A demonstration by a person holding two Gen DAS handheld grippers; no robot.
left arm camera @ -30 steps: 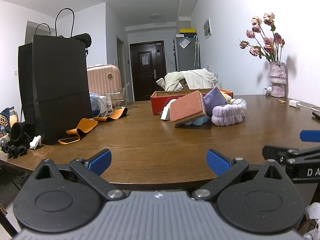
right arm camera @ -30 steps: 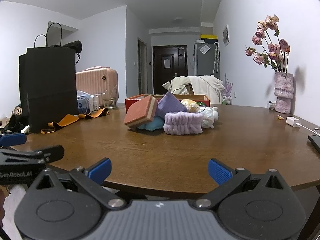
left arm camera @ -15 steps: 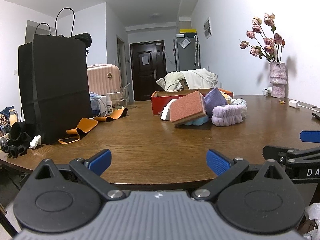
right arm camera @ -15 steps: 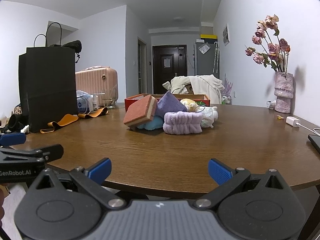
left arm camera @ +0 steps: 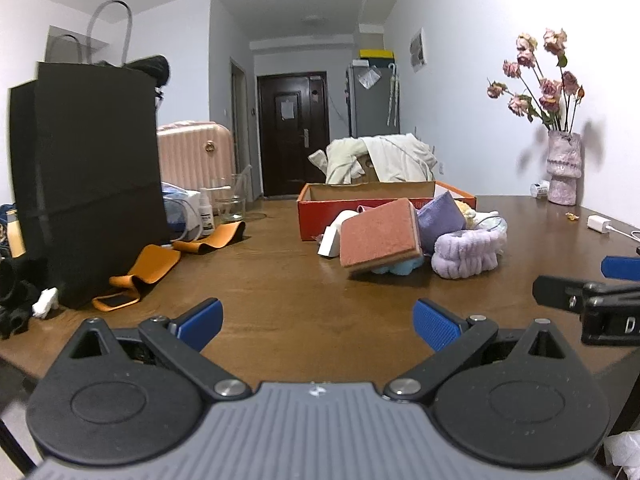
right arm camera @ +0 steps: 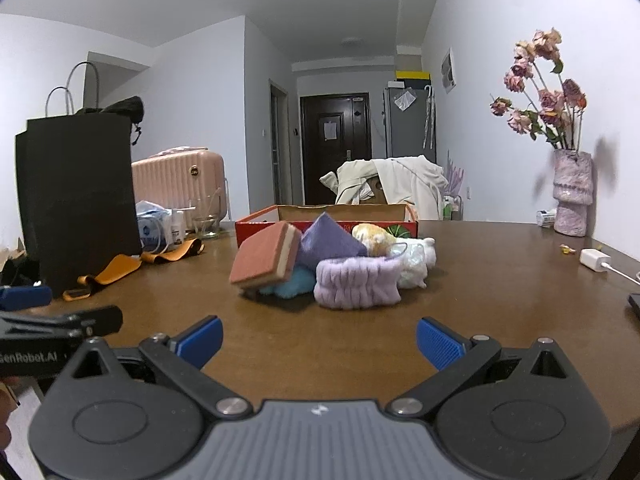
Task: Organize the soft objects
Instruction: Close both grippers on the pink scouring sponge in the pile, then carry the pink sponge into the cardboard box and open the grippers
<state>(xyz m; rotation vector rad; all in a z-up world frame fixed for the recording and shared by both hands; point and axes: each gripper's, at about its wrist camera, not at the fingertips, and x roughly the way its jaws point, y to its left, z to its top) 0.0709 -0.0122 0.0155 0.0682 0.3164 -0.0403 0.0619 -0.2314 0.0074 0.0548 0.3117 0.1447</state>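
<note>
On the brown table (right arm camera: pixel 500 288), ahead of both tools, the soft things sit in a heap just in front of the red box (right arm camera: pixel 256 227): a pink sponge (right arm camera: pixel 265 261) tilted on a blue fluffy piece (right arm camera: pixel 294 283), a purple cloth (right arm camera: pixel 330 246) behind it, a lilac headband (right arm camera: pixel 356 285) at the front, and pale plush toys (right arm camera: pixel 414 262) to the right. Your left gripper (left arm camera: pixel 318 322) and right gripper (right arm camera: pixel 319 338) both hang near the table's front edge, jaws spread wide and holding nothing, well short of the heap. Nothing appears sorted yet, so you are likely at the first reach. Take the headband or the sponge first, since each sits outermost. Approach low and level, pinch across the narrow side, and lift clear before swinging over the box wall, so that the leaning sponge does not topple the rest.
</note>
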